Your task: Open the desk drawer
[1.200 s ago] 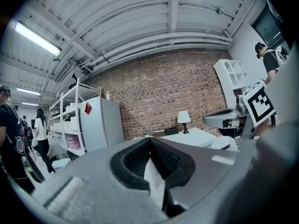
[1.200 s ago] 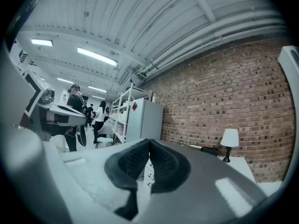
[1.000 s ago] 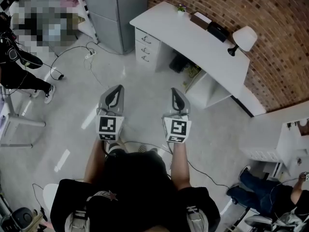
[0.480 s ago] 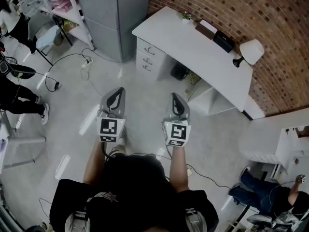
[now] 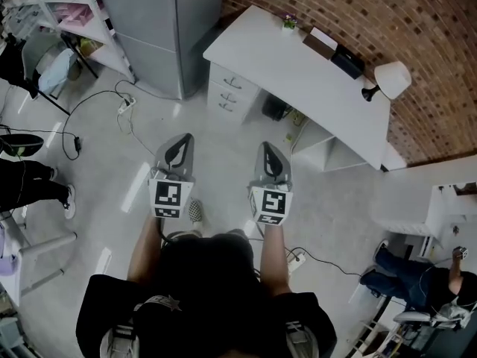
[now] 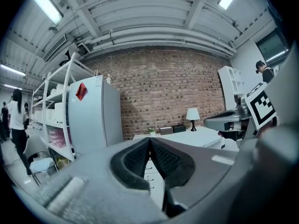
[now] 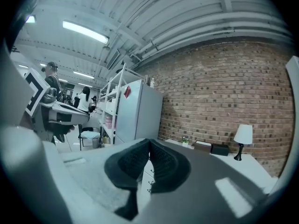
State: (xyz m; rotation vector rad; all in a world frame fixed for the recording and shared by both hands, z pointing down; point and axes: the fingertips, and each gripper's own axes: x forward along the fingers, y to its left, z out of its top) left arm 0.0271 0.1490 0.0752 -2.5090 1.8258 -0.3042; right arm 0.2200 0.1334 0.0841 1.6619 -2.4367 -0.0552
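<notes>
The desk drawer stack (image 5: 229, 95) stands under the left end of the white desk (image 5: 298, 69), against the brick wall (image 5: 402, 13) and just right of the grey cabinet (image 5: 160, 21). You can count three drawer fronts, one handle on each, all flush and shut. It is well apart from both tongs, with bare floor (image 5: 223, 136) between.

Against a second ago, the desk and its drawers sit lower and nearer in the head view, and the cabinet fills more of the top edge. A checkered shoe (image 5: 195, 211) now shows between your forearms. Your two tongs keep the same spot in the frame, side by side.

Both your forearms reach straight out from your body, parallel, with the tips aimed at the desk and close to level. Your left gripper (image 5: 181, 137) has its pads pressed together with nothing between them, and your right gripper (image 5: 268, 148) is the same, squeezed fully narrow and empty. Each carries one marker cube.

On the desktop you have one lamp (image 5: 393, 77), one small plant (image 5: 289, 22) and two boxes, one brown (image 5: 322, 42) and one black (image 5: 349, 60). A power strip (image 5: 123, 104) lies on the floor to the left.
</notes>
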